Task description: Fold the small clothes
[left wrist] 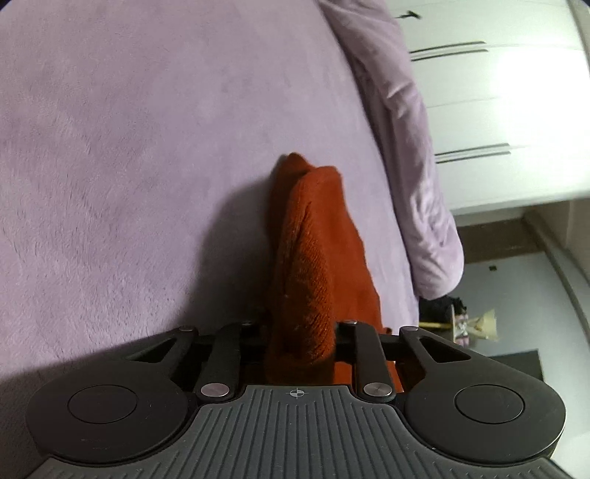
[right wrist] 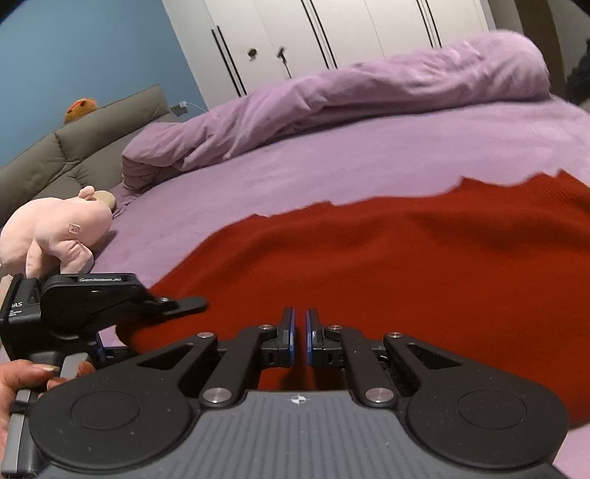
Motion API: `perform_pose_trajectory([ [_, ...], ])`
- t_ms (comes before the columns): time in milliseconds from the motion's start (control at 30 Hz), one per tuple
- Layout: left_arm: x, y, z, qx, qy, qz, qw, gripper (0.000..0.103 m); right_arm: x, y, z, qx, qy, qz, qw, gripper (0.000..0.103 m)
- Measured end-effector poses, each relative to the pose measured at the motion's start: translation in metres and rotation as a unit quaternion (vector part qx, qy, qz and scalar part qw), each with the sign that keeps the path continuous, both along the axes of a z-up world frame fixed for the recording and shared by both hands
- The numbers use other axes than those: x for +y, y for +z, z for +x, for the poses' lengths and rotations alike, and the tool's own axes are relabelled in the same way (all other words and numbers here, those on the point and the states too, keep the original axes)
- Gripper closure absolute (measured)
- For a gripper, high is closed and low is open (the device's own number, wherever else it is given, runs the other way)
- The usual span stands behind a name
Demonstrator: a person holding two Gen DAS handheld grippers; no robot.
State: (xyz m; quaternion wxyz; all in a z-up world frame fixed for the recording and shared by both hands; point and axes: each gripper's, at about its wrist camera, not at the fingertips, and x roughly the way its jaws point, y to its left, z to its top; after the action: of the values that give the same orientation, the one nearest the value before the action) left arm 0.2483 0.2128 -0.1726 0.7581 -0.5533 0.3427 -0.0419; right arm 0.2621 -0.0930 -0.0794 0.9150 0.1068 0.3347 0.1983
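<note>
From the left wrist camera, the left gripper (left wrist: 300,331) grips a bunched fold of the rust-red knit garment (left wrist: 309,250), the cloth filling the gap between its black linkages and hiding the fingers themselves. The fold rises in a ridge away from the camera over the lilac bedcover (left wrist: 147,147) and throws a dark shadow to its left. A rolled lilac duvet (left wrist: 405,147) lies along the bed's far edge, with white wardrobe doors (left wrist: 497,92) beyond it. Small objects on the floor past the foot of the duvet are too blurred to name.

From the right wrist camera, the right gripper (right wrist: 300,331) hangs low over the same garment (right wrist: 405,265), which lies spread flat across the bedcover (right wrist: 258,184) and fills the middle and right of the view. Its blue-edged fingers (right wrist: 289,331) are drawn nearly together, leaving only a thin slit, with nothing between them. At the left edge, the left gripper (right wrist: 184,304) reaches in sideways to the garment's near left edge; from this angle its hold cannot be made out. A person's hand (right wrist: 25,379) grasps its handle in the lower left corner. A pink plush toy (right wrist: 55,235) rests on the bed just behind that gripper. Farther back are a grey upholstered headboard (right wrist: 92,140) with an orange toy (right wrist: 79,109) on top, the rolled duvet (right wrist: 350,99), the wardrobe doors (right wrist: 332,33) and a blue wall (right wrist: 92,55).
</note>
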Motion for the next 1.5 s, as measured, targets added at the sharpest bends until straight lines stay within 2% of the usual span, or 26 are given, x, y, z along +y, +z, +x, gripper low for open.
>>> perform_pose_trajectory([
  [67,-0.002,0.007,-0.002,-0.015,-0.004,0.024,0.9996,0.082,0.01,-0.007,0.008,-0.004,-0.01,-0.023,1.0,0.098],
  [133,-0.002,0.012,-0.004,-0.021,-0.007,0.041,0.9989,0.082,0.024,-0.019,0.013,0.009,0.003,-0.055,0.998,0.098],
  [200,-0.005,0.018,-0.003,-0.028,-0.014,0.06,0.9977,0.082,0.03,-0.013,0.013,0.009,0.017,-0.082,0.996,0.098],
  [233,-0.006,0.019,-0.002,-0.029,-0.015,0.064,0.9974,0.082,0.031,-0.005,0.012,0.008,0.02,-0.081,0.997,0.098],
  [333,-0.007,0.02,0.002,-0.024,-0.014,0.067,0.9974,0.082,0.033,0.002,-0.001,-0.038,0.02,-0.066,0.997,0.098],
  [367,-0.007,0.019,0.0,-0.018,-0.016,0.067,0.9975,0.082,0.037,-0.008,0.0,-0.023,0.028,-0.079,0.996,0.098],
  [400,-0.008,0.019,0.002,-0.011,-0.016,0.07,0.9974,0.082,0.039,-0.022,0.007,0.015,0.042,-0.086,0.995,0.098],
  [433,-0.008,0.02,-0.004,-0.008,-0.013,0.077,0.9969,0.082,0.035,-0.024,0.007,0.01,0.046,-0.074,0.996,0.099],
  [533,-0.006,0.025,-0.005,-0.009,-0.011,0.076,0.997,0.083,0.017,-0.007,0.015,0.039,0.035,-0.03,0.998,0.099],
  [600,-0.008,0.031,-0.004,-0.013,-0.011,0.082,0.9965,0.083,0.0,0.003,0.007,0.012,0.011,-0.018,1.0,0.098],
  [667,-0.017,0.04,-0.002,-0.015,-0.016,0.114,0.9933,0.083,-0.02,0.007,-0.004,-0.004,-0.012,-0.007,1.0,0.098],
  [733,-0.027,0.054,-0.001,-0.02,-0.027,0.159,0.9867,0.083,-0.043,0.007,-0.011,0.009,-0.035,0.006,0.999,0.095],
  [767,-0.034,0.063,0.0,-0.019,-0.033,0.185,0.982,0.083,-0.056,0.005,-0.017,0.015,-0.047,0.014,0.999,0.093],
  [833,-0.05,0.082,0.004,-0.016,-0.047,0.237,0.9703,0.083,-0.081,0.003,-0.024,0.02,-0.076,0.033,0.996,0.077],
  [900,-0.07,0.101,0.007,-0.032,-0.067,0.284,0.956,0.083,-0.106,0.0,-0.032,0.022,-0.107,0.042,0.993,0.075],
  [967,-0.098,0.121,0.011,-0.059,-0.093,0.33,0.9377,0.084,-0.128,-0.002,-0.038,0.028,-0.131,0.048,0.99,0.075],
  [1067,-0.146,0.141,0.016,-0.108,-0.143,0.369,0.9122,0.084,-0.15,0.003,-0.042,0.023,-0.16,0.05,0.985,0.074],
  [1200,-0.219,0.139,0.027,-0.145,-0.206,0.404,0.8797,0.085,-0.172,0.012,-0.05,-0.001,-0.183,0.06,0.981,0.075],
  [1233,-0.238,0.131,0.03,-0.149,-0.227,0.415,0.8681,0.084,-0.176,0.015,-0.051,-0.006,-0.186,0.064,0.98,0.074],
  [1300,-0.265,0.113,0.032,-0.138,-0.255,0.434,0.853,0.084,-0.183,0.018,-0.053,-0.012,-0.191,0.065,0.979,0.074],
  [1367,-0.285,0.09,0.034,-0.117,-0.276,0.449,0.8418,0.079,-0.19,0.02,-0.056,-0.012,-0.192,0.063,0.979,0.074],
  [1400,-0.291,0.081,0.035,-0.107,-0.284,0.451,0.8392,0.069,-0.193,0.02,-0.056,-0.009,-0.193,0.062,0.979,0.074],
  [1433,-0.294,0.077,0.032,-0.108,-0.291,0.453,0.8358,0.062,-0.196,0.021,-0.059,-0.006,-0.193,0.062,0.979,0.074],
  [1500,-0.294,0.081,0.016,-0.141,-0.306,0.459,0.822,0.047,-0.201,0.022,-0.06,0.001,-0.192,0.063,0.979,0.074],
])
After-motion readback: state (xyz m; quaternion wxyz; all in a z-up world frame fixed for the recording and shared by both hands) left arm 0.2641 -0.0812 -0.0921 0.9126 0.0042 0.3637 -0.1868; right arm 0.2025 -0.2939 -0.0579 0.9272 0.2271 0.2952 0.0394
